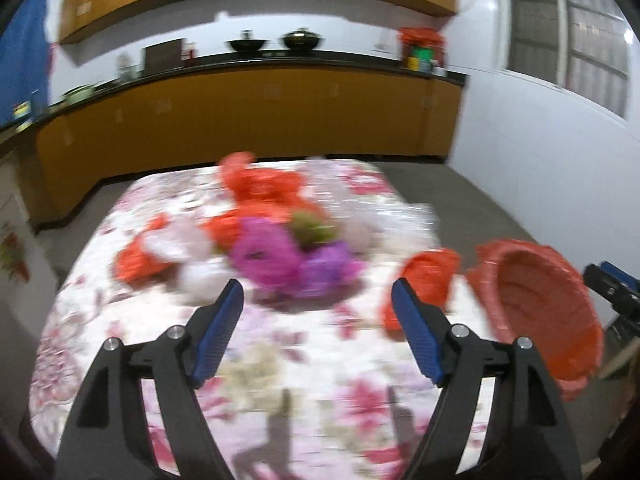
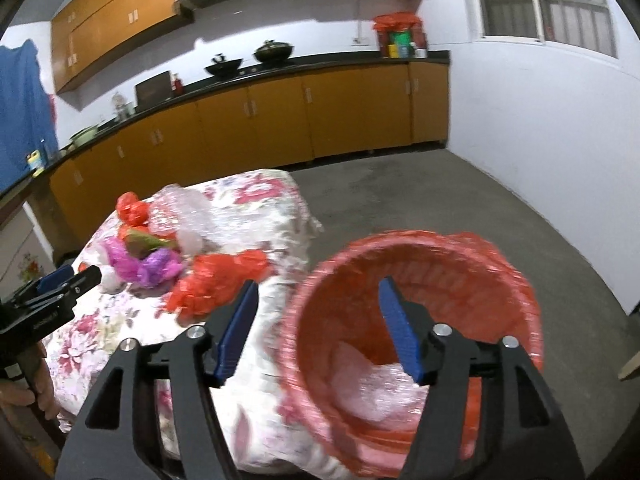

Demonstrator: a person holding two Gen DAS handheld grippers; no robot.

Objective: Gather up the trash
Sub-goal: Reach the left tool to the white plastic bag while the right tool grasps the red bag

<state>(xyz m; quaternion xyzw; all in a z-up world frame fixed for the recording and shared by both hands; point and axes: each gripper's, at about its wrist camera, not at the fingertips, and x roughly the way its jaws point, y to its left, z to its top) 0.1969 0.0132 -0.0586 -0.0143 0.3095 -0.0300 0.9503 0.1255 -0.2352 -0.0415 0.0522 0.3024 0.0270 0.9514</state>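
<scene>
A heap of crumpled plastic bags lies on the flower-patterned table (image 1: 288,364): purple bags (image 1: 276,256), red bags (image 1: 264,184), white bags (image 1: 188,252) and a green scrap (image 1: 314,230). My left gripper (image 1: 317,286) is open with nothing between its pads, just short of the heap. One red bag (image 2: 216,284) lies apart, beside a red woven basket (image 2: 516,280) lined with red plastic at the table's right edge. A clear plastic bag (image 2: 372,384) lies inside the basket. My right gripper (image 2: 318,285) is open and empty over the basket's near rim.
Grey floor (image 2: 440,200) spreads beyond and right of the table. Orange cabinets under a dark counter (image 2: 280,68) with two woks line the back wall. A white wall (image 2: 540,140) with a window stands on the right. A hand (image 2: 38,384) holds the left gripper.
</scene>
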